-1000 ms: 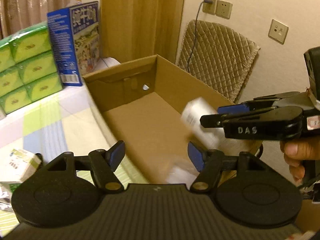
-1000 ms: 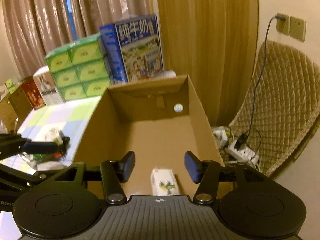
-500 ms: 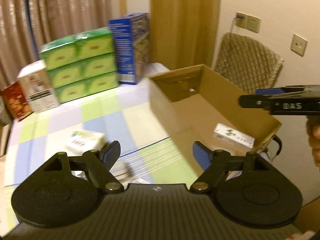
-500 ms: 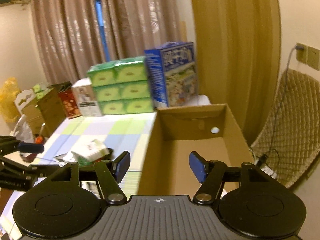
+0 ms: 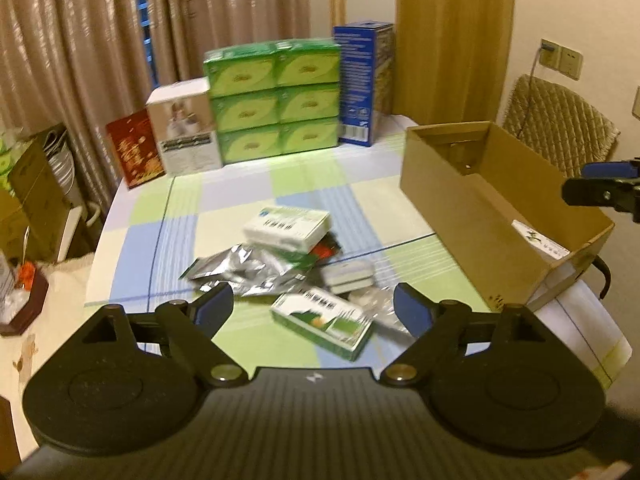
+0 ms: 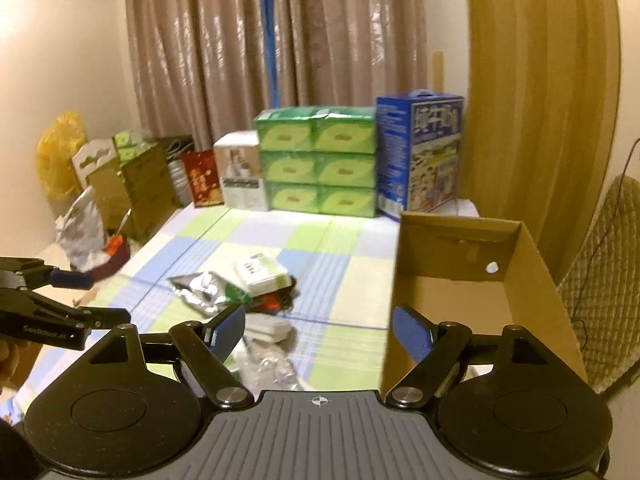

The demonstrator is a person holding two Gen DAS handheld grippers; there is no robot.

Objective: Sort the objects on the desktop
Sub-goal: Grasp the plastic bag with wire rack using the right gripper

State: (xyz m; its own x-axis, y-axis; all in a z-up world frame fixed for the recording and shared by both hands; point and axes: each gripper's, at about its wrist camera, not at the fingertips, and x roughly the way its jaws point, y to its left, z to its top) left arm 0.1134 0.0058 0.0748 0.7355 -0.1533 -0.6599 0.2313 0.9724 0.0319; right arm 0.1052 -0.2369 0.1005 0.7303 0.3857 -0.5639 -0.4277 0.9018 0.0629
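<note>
**Both grippers back over the table, jaws empty**

Both views have swung away from the inside of the cardboard box (image 5: 476, 200) since a second ago, and now they show the checked tablecloth (image 5: 248, 184) with the pile of small things in the middle. The box stands on the right side of the table, open at the top. In the left wrist view a white carton (image 5: 540, 240) lies inside it against the near right wall, and its lower part is cut off by the wall. In the right wrist view the floor of the box is hidden behind the gripper body.

At the far edge stand the green tissue packs (image 5: 276, 100), a blue milk carton (image 5: 362, 84) and a white box (image 5: 184, 128).

In the pile, a white and green box (image 5: 288, 228) lies on top of dark wrappers that are hard to read. Beside it is a crumpled silver pouch (image 5: 236, 268), then a green box (image 5: 324, 320) nearest the camera, and a small flat white case (image 5: 350, 276). The picture is blurred, so the print is not legible.

The left gripper (image 5: 314, 312) is opening its jaws wide above the pile, with nothing gripped. The right gripper (image 6: 318, 328) is opening too, and it is also empty.
</note>
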